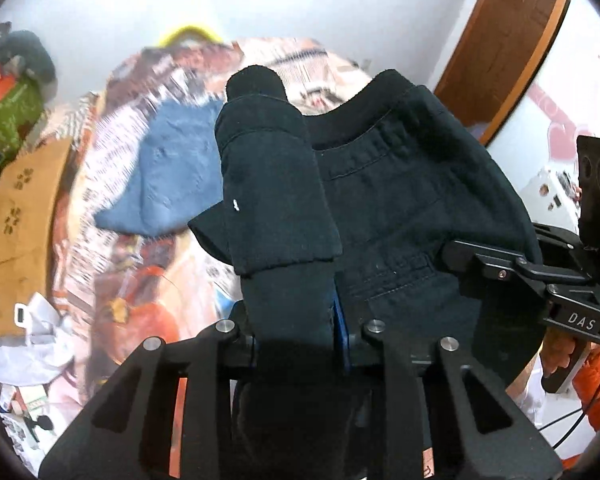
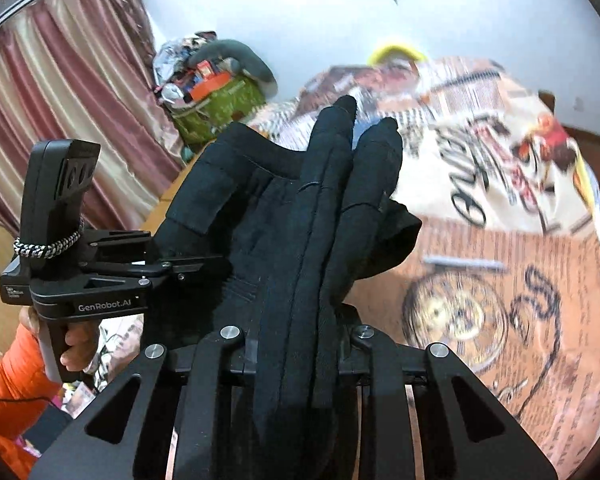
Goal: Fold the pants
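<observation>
Black linkage bars of the left gripper [image 1: 296, 312] are sitting nearest the lens, its jaws clamping a bunched fold of the black heavy cotton pants [image 1: 400, 184]. Opposite, the right gripper [image 2: 300, 340] is pinching several stacked layers of the same garment. Both are holding it clear above the patterned printed bedspread [image 2: 500, 240]. Judged soft, limp and moderately weighty, the cloth is sagging between grips; waistband corners are offering the firmest hold.
</observation>
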